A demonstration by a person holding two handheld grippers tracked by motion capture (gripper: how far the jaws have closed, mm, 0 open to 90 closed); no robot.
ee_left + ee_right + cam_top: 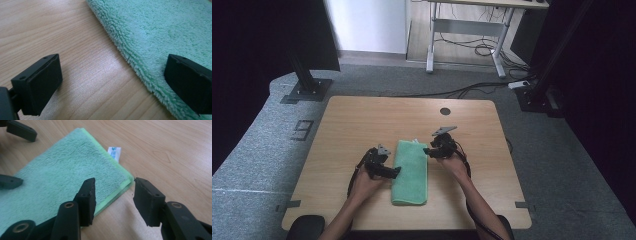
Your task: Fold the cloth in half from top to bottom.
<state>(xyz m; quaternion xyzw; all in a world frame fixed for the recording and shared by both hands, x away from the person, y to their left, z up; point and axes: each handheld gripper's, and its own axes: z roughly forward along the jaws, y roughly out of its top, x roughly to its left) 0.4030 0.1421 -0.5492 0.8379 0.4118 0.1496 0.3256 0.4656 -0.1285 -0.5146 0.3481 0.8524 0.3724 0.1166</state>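
A folded mint-green terry towel (410,172) lies lengthwise at the middle of the wooden table (357,120). My left gripper (395,172) is at the towel's left edge, open wide. In the left gripper view the towel (162,27) has its fringe edge running between the jaws, one jaw over bare wood and the other over the cloth. My right gripper (428,151) is at the towel's right edge near the far corner, also open. In the right gripper view it (115,195) straddles the layered edge of the towel (62,175), and a white label (114,153) sticks out of that edge.
A round cable hole (445,111) sits near the table's far edge. On the grey carpet beyond stand a black stand base (307,90), a white desk frame (467,30) and loose cables (482,50). Bare wood surrounds the towel on both sides.
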